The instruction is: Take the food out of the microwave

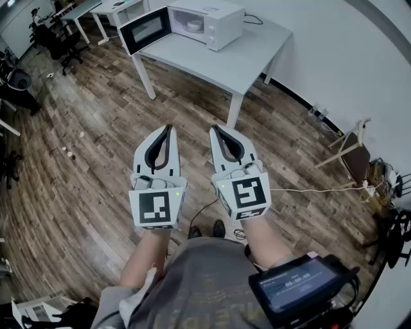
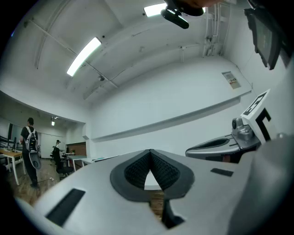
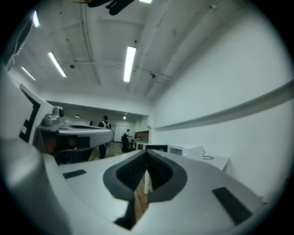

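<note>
A white microwave [image 1: 205, 24] stands on a white table [image 1: 247, 61] at the far side of the room, its dark door [image 1: 146, 29] swung open to the left. Inside it sits a white dish [image 1: 193, 26]; what it holds is too small to tell. My left gripper [image 1: 169, 128] and right gripper [image 1: 214, 128] are held side by side well short of the table, level, over the wood floor. Both are shut with nothing between the tips. The right gripper view shows its closed tips [image 3: 147, 153] and the microwave [image 3: 183, 150] beyond. The left gripper view shows closed tips [image 2: 150, 151].
Office chairs [image 1: 54, 38] and more white tables [image 1: 83, 9] stand at the far left. A white cable [image 1: 308, 190] runs across the floor to a wooden stand [image 1: 352, 151] by the right wall. People [image 2: 29, 149] stand far off.
</note>
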